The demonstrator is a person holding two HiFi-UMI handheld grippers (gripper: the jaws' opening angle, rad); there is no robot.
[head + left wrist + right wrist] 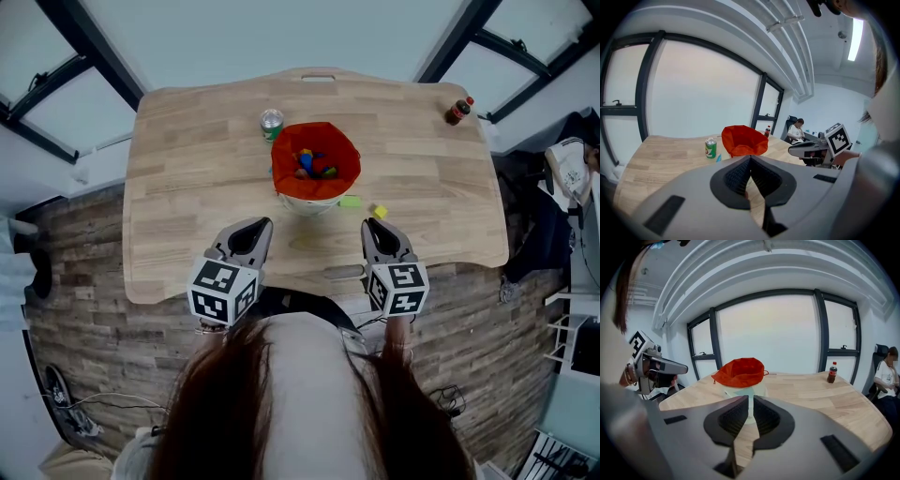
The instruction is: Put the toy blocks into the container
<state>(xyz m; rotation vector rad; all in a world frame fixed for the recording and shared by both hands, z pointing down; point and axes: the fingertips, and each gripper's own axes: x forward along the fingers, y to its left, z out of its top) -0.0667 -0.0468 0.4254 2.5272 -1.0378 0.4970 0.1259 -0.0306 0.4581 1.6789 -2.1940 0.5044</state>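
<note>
A white container lined with a red bag (281,173) stands mid-table and holds several coloured toy blocks (314,165). On the table just in front of it lie a green block (350,201) and a yellow block (379,212). My left gripper (251,232) hovers over the near table edge, left of the container, jaws shut and empty. My right gripper (374,232) hovers to the right, close to the yellow block, jaws shut with nothing between them. The container (743,139) lies ahead of the left gripper (750,158). It is also straight ahead (740,372) of the right gripper (751,399).
A green can (271,123) stands just behind and left of the container. A cola bottle (457,111) sits at the far right corner of the wooden table (187,187). A person (887,376) sits beyond the table's right side. Brick-pattern floor surrounds the table.
</note>
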